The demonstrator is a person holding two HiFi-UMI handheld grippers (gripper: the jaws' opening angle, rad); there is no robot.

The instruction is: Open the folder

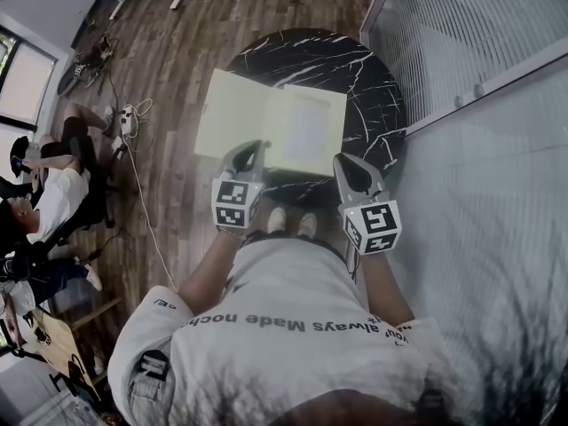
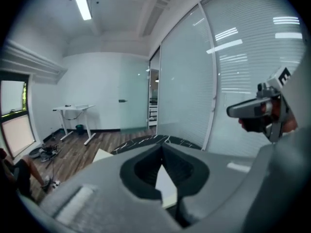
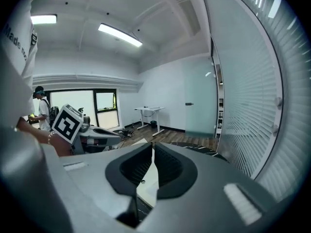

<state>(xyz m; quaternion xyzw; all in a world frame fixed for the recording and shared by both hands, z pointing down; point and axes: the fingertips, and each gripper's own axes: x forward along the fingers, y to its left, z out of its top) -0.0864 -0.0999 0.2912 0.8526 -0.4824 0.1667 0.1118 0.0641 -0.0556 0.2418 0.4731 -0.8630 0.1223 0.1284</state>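
One pale yellow rectangular folder is lying open and flat on one round, black, white-veined marble table. Two grey grippers, left gripper and right gripper, are hovering by its near edge, jaws together, gripping nothing

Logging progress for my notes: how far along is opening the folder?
Done: the pale yellow folder lies spread open, both leaves flat on the round black table. In hand: nothing. The left tool and right tool are shut and empty, above the folder's near edge. Left: apparently nothing.
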